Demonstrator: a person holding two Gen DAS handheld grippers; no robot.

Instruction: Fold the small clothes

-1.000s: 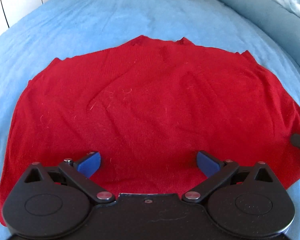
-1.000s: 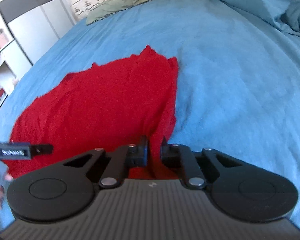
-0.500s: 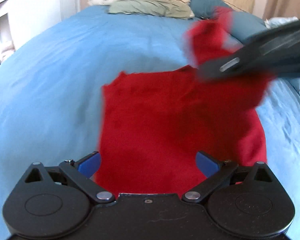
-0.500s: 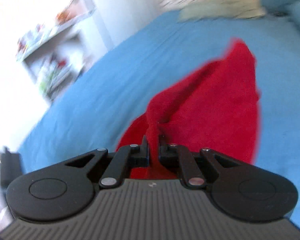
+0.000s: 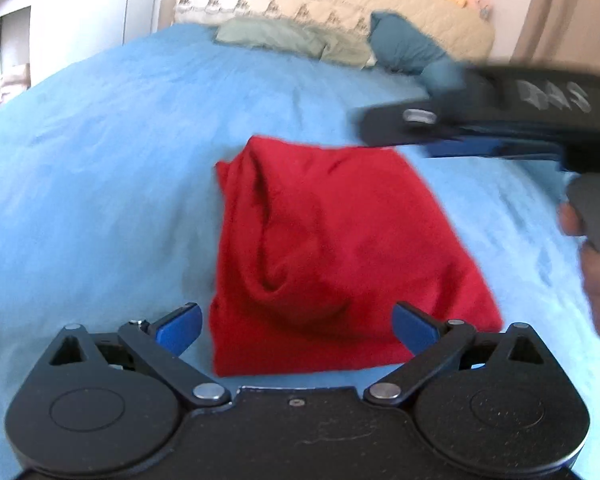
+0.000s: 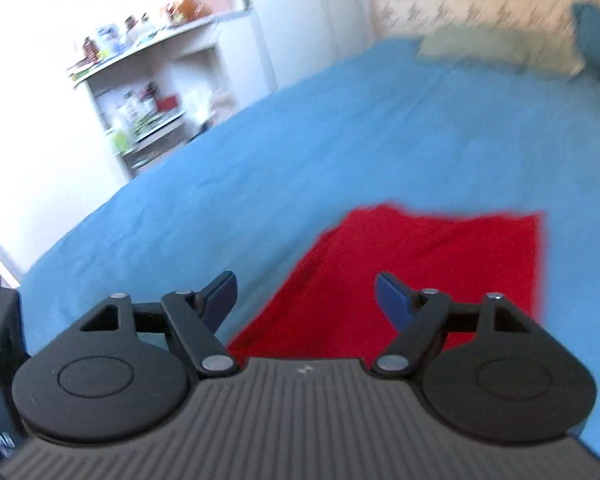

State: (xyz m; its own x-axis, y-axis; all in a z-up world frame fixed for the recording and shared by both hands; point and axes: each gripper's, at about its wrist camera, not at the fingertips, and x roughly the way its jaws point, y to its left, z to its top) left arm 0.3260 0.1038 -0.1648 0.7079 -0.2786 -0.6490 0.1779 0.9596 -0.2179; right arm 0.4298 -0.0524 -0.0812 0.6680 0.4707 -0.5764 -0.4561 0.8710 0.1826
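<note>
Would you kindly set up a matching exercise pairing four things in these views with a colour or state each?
Things:
1. garment
2. bedcover
3. left gripper
4. pillow

Colour or state:
a. teal, by the headboard
b. open, holding nothing
c. red, folded over
d. light blue, spread under everything

Pairs: 1-c, 2-d, 3-b, 4-a

Red garment (image 5: 332, 248), folded over, rumpled, lying on blue bedspread (image 5: 100, 184)
</note>
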